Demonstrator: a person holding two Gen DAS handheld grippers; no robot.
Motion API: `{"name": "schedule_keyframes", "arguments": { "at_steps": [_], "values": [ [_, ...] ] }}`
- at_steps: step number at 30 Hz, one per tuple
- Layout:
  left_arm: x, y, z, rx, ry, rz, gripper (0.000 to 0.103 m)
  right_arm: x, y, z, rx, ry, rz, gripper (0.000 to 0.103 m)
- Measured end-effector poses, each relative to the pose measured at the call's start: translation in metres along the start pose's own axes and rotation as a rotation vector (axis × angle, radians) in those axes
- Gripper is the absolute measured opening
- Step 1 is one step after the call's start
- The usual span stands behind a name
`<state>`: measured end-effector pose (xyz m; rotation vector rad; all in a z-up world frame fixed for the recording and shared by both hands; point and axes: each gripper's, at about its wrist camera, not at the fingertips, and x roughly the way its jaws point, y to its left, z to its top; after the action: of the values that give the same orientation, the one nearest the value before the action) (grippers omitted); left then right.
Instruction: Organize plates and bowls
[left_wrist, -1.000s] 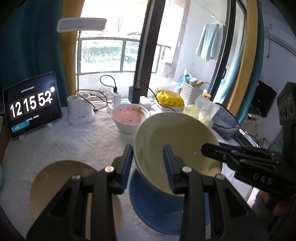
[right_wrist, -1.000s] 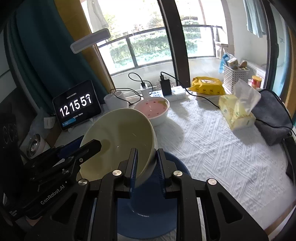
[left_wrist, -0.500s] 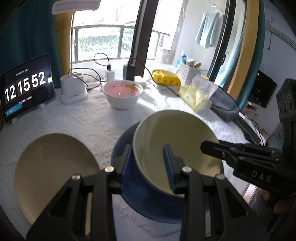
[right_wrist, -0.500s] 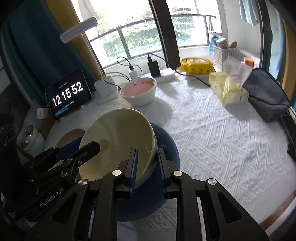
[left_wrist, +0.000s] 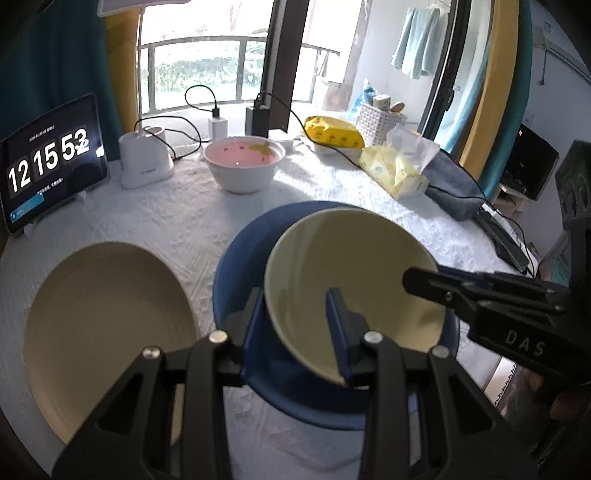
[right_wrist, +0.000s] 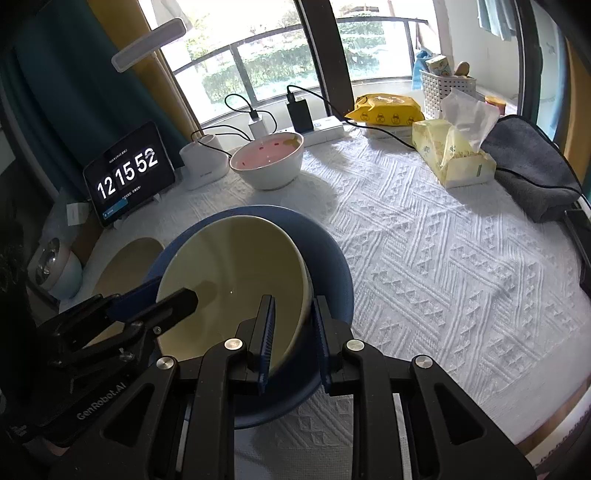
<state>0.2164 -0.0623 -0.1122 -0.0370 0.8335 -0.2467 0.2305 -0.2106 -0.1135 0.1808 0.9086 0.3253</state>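
Observation:
A cream bowl (left_wrist: 351, 266) (right_wrist: 229, 266) hangs tilted, low over a blue dish (left_wrist: 236, 266) (right_wrist: 332, 266) on the white cloth. My left gripper (left_wrist: 295, 317) is shut on the bowl's near rim, one finger inside and one outside. On the opposite rim my right gripper (right_wrist: 293, 325) is shut the same way. Each gripper also shows in the other's view, the right gripper (left_wrist: 424, 280) and the left gripper (right_wrist: 173, 299). Whether the bowl touches the dish I cannot tell. A cream plate (left_wrist: 99, 314) (right_wrist: 125, 262) lies left of the dish. A pink-lined white bowl (left_wrist: 242, 166) (right_wrist: 269, 162) stands behind.
At the back stand a tablet clock (left_wrist: 48, 162), a white lamp base (left_wrist: 146, 162), chargers with cables, a yellow pack (left_wrist: 334, 133) and a white basket. A tissue pack (right_wrist: 454, 158) and grey pouch (right_wrist: 532, 173) lie right. The tablecloth (right_wrist: 443, 258) ends at the near-right table edge.
Both grippers have come down together with the cream bowl. It was well above the blue dish and now hangs low over it, less steeply tilted.

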Motion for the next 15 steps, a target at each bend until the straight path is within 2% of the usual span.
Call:
{"name": "schedule_keyframes", "arguments": {
  "at_steps": [10, 15],
  "values": [
    [-0.002, 0.001, -0.001, 0.014, 0.003, 0.019, 0.036, 0.005, 0.011, 0.001, -0.071, -0.003, -0.053, 0.023],
    [-0.014, -0.001, 0.004, 0.032, -0.046, 0.029, 0.036, 0.010, 0.012, 0.000, -0.079, 0.012, -0.037, 0.023]
  ]
}}
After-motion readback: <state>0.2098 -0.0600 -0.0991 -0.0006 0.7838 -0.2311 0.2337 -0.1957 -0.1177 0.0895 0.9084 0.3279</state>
